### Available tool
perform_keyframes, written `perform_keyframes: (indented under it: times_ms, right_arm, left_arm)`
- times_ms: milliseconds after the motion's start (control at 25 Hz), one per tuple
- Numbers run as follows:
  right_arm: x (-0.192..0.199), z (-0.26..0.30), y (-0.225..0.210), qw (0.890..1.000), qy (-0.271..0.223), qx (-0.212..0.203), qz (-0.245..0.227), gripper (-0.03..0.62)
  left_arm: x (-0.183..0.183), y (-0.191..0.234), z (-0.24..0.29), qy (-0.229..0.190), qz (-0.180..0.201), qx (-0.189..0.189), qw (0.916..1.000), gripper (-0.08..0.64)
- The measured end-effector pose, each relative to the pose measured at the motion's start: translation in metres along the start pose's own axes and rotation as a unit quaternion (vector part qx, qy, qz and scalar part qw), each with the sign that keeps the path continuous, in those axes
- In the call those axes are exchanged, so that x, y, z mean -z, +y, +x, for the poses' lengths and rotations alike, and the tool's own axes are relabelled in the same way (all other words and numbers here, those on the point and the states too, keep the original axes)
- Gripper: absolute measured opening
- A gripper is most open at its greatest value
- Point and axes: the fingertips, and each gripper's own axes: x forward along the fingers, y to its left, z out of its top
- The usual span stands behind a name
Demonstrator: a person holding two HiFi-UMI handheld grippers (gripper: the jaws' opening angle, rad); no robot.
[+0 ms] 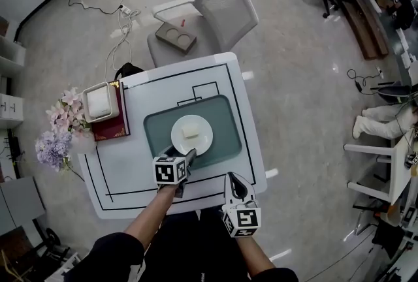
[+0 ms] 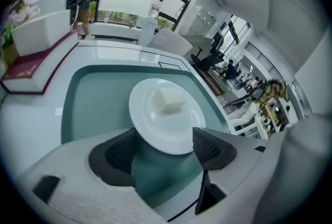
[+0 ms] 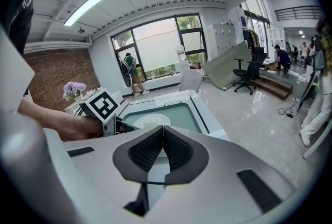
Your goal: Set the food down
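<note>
A white plate [image 1: 181,141] lies on a teal mat [image 1: 157,134] on the white table, with a pale block of food [image 1: 191,132] on it. In the left gripper view the plate [image 2: 166,129] and the food [image 2: 168,101] lie just ahead of my left gripper [image 2: 163,148]. That gripper [image 1: 190,156] is open, its pads to either side of the plate's near rim and clear of it. At the table's front edge my right gripper [image 1: 234,179] is shut, and its pads [image 3: 179,150] meet with nothing between them.
A white tissue box [image 1: 99,101] rests on a red book [image 1: 111,127] at the table's left, beside a bunch of flowers [image 1: 59,130]. A grey chair [image 1: 215,10] stands beyond the far edge. Black lines mark the tabletop [image 1: 130,170].
</note>
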Motion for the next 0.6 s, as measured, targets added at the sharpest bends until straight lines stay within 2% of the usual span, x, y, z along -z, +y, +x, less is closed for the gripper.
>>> perform_keyframes:
  times_ms: [80,240,360,600]
  right_arm:
    - [-0.001,0.001,0.002,1.0,0.0,-0.005,-0.002,0.009]
    - [-0.003,0.004,0.007,1.0,0.0,-0.017,-0.006,0.009]
    - [-0.006,0.005,0.013,1.0,-0.001,-0.028,-0.013,0.009]
    - [-0.015,0.008,0.026,0.998,-0.006,-0.051,-0.034,0.009]
  left_arm:
    - [0.0,0.005,-0.005,-0.002,-0.027,0.003,0.9996,0.331]
    - [0.001,0.013,-0.013,-0.009,-0.028,-0.006,0.9996,0.331]
    - [-0.001,0.013,-0.022,-0.023,-0.019,-0.012,0.9995,0.331]
    - [-0.013,0.009,-0.053,-0.08,0.012,-0.011,0.9967,0.33]
